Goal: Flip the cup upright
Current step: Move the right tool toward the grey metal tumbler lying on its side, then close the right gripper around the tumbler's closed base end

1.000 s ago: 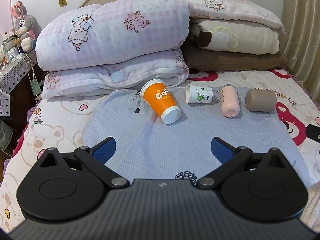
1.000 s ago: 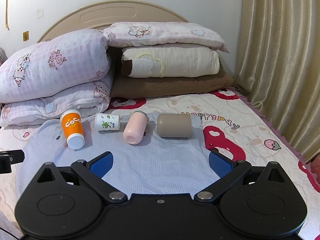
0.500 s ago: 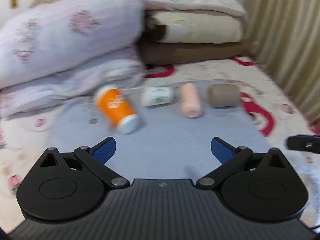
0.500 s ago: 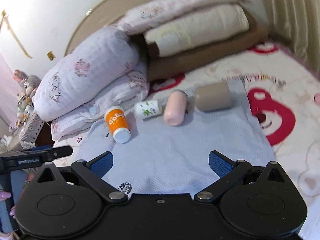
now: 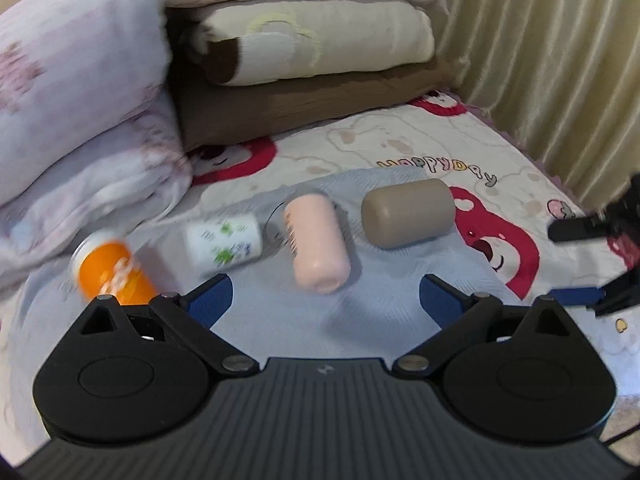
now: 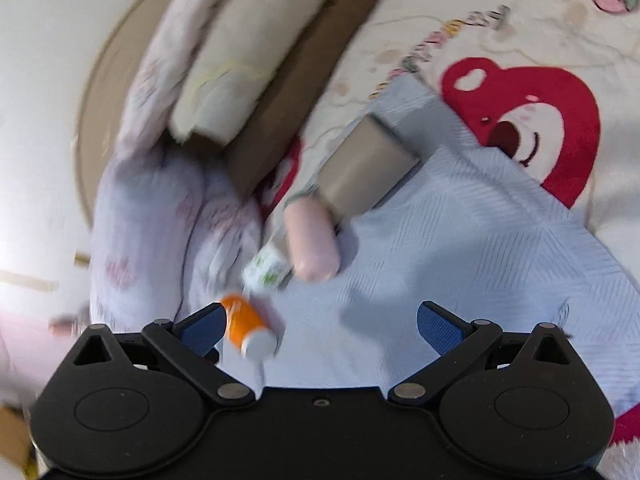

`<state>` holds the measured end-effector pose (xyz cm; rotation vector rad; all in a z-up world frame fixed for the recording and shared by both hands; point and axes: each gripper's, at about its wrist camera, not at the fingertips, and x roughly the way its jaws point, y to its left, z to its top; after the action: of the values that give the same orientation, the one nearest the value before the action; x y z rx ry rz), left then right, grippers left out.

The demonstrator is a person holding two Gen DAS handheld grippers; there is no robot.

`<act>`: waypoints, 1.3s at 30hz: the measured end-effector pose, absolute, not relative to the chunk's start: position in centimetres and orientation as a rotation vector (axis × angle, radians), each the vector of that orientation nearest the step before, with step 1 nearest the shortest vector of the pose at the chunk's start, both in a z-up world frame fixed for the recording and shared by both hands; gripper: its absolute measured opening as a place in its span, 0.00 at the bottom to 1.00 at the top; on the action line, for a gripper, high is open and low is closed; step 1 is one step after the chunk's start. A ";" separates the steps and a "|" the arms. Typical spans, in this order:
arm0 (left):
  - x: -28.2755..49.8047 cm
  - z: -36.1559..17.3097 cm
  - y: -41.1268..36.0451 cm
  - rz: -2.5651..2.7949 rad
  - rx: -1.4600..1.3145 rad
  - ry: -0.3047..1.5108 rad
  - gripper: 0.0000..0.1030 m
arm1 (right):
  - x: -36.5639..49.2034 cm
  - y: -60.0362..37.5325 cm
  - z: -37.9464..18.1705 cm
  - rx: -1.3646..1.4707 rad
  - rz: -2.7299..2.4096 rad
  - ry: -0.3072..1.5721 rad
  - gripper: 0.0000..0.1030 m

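Several cups lie on their sides on a blue-grey cloth (image 5: 360,320) on the bed. From left: an orange paper cup (image 5: 112,276), a small white cup with green print (image 5: 224,246), a pink cup (image 5: 318,250) and a taupe cup (image 5: 408,218). My left gripper (image 5: 326,300) is open and empty, just short of the pink cup. My right gripper (image 6: 320,326) is open and empty, tilted, above the cloth (image 6: 460,260); the orange cup (image 6: 248,328) is by its left finger, with the white (image 6: 268,270), pink (image 6: 312,240) and taupe (image 6: 368,168) cups beyond.
Stacked pillows and folded quilts (image 5: 280,40) stand behind the cups against the headboard. A curtain (image 5: 540,60) hangs at the right. The right gripper's fingers (image 5: 580,224) show at the right edge of the left wrist view. The bedsheet (image 5: 440,148) has red bear prints.
Both grippers have swung right and moved closer to the cups. The right gripper has rolled, so its view is tilted. Both stay open. The cups have not moved.
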<state>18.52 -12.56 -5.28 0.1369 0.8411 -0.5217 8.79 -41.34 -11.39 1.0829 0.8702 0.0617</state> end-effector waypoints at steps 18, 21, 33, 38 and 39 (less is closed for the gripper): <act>29.5 -12.3 -20.8 -0.720 0.314 0.812 0.86 | 17.7 -41.5 -21.2 1.411 -0.080 0.756 1.00; 30.0 -12.8 -22.2 -0.788 0.373 0.780 0.84 | 18.8 -41.7 -21.0 1.421 -0.044 0.699 1.00; 31.9 -14.3 -26.7 -1.042 0.546 0.799 0.84 | 20.6 -43.0 -24.1 1.520 -0.033 0.683 0.99; 32.6 -14.4 -27.8 -1.066 0.547 0.836 0.85 | 20.9 -43.2 -24.1 1.498 -0.031 0.684 0.97; 32.8 -14.4 -27.9 -1.067 0.539 0.850 0.85 | 20.8 -43.2 -24.2 1.504 -0.026 0.685 0.97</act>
<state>32.79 -27.86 -14.44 0.5387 0.8504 -1.0667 20.81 -43.24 -24.21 1.5035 0.6851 -0.0262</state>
